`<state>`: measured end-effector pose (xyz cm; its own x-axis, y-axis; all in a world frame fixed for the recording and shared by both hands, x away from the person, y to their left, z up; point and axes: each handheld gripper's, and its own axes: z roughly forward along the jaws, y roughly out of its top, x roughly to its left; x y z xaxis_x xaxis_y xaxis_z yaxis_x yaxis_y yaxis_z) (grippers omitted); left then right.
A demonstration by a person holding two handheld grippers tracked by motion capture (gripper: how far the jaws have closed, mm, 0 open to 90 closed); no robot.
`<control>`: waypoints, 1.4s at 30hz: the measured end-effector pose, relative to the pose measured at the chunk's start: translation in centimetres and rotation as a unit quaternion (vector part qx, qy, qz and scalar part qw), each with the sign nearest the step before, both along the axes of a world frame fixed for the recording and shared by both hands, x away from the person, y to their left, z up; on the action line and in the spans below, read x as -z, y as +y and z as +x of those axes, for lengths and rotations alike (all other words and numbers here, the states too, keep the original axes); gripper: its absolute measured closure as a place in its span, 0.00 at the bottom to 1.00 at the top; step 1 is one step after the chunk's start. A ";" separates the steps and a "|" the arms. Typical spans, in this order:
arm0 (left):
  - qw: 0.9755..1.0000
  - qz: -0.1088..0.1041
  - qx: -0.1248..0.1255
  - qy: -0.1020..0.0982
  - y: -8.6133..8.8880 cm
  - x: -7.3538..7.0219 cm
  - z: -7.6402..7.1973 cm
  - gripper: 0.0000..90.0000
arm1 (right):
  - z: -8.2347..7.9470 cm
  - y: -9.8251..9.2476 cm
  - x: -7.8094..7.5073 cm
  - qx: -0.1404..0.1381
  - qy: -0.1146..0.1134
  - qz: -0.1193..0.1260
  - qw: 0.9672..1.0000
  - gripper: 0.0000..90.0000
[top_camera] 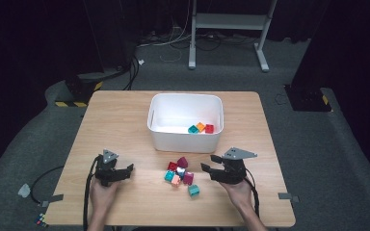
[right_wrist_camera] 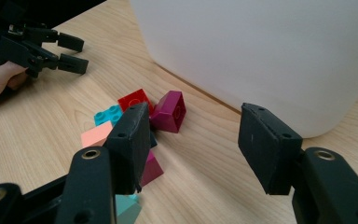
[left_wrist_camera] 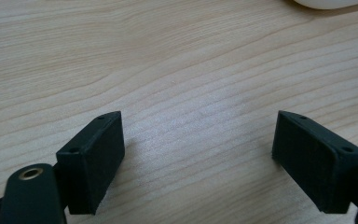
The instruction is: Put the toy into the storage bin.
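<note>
- Our loose toy bricks point(top_camera: 180, 174) lie clustered on the wooden table point(top_camera: 125, 120), just before the white bin point(top_camera: 185, 121).
- Our right gripper point(top_camera: 212, 166) sits beside them, jaws spread, nothing between; a crooked approach could scatter the cluster.
- Our left gripper point(top_camera: 127, 169) is likewise spread and empty.
- We count seven loose bricks, three binned.

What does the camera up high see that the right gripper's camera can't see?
The high view alone shows three bricks inside the white bin: a teal brick, an orange brick and a red brick. It also takes in the table, the floor and both forearms.

The right gripper view alone shows the open jaws of the right gripper up close.

Both show the bin's wall, the loose bricks in front of it, and the left gripper, open.
</note>
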<state>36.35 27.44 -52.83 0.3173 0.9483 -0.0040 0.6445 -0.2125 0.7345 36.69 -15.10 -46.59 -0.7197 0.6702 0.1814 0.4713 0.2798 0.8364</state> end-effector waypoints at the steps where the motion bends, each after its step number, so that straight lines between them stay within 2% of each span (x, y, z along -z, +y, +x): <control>1: 1.000 0.000 0.000 0.000 0.0 0.0 0.0 0.19 | 0.0 0.1 0.1 -0.001 0.000 -0.001 1.000 0.48; 13: 1.000 -0.001 -0.001 0.000 0.0 0.0 0.0 0.19 | -0.4 1.5 2.3 -0.024 0.012 -0.007 1.000 0.48; 22: 1.000 -0.001 -0.001 0.000 0.0 0.0 0.0 0.19 | -0.2 3.2 3.3 -0.051 0.019 -0.030 0.998 0.48; 26: 1.000 -0.001 -0.001 0.000 0.0 0.0 0.0 0.19 | -0.1 3.9 3.7 -0.066 0.028 -0.037 0.997 0.48; 42: 1.000 -0.001 -0.001 0.000 0.0 0.0 0.0 0.19 | 0.2 5.6 4.9 -0.101 0.035 -0.080 0.991 0.48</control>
